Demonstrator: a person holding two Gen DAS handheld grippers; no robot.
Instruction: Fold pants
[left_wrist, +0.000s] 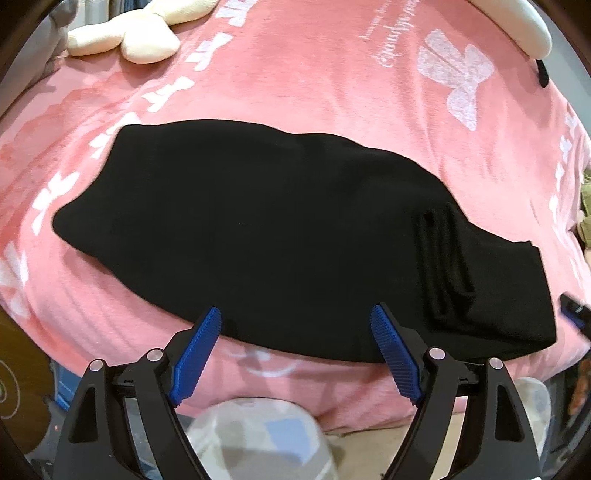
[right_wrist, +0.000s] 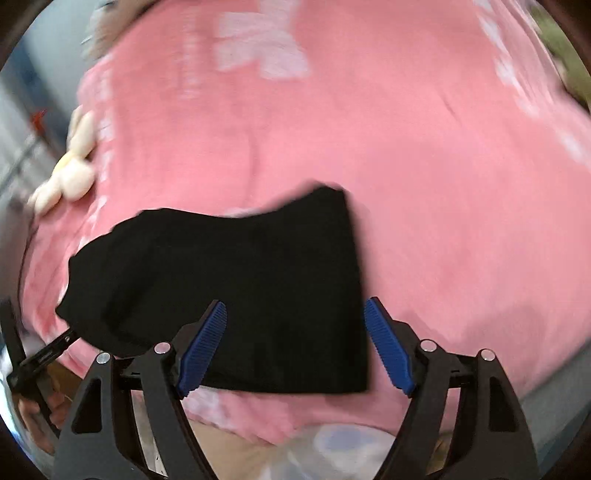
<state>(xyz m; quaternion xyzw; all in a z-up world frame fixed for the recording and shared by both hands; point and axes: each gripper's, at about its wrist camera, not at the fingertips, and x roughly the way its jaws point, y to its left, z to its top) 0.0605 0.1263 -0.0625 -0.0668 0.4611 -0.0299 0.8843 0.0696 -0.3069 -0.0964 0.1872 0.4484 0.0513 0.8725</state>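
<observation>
Black pants (left_wrist: 266, 236) lie folded in a long flat shape on a pink blanket (left_wrist: 314, 74). My left gripper (left_wrist: 295, 317) is open and empty, its blue fingertips over the near edge of the pants. In the right wrist view the pants (right_wrist: 240, 288) show their squared right end. My right gripper (right_wrist: 295, 314) is open and empty above that end. The right gripper's tip also shows at the right edge of the left wrist view (left_wrist: 572, 310). The right wrist view is motion-blurred.
The pink blanket (right_wrist: 424, 184) with white bow prints covers a bed. A cream plush toy (left_wrist: 125, 37) lies at the far left, and also shows in the right wrist view (right_wrist: 70, 173). An olive object (left_wrist: 585, 214) sits at the right edge. The bed's front edge is just below the grippers.
</observation>
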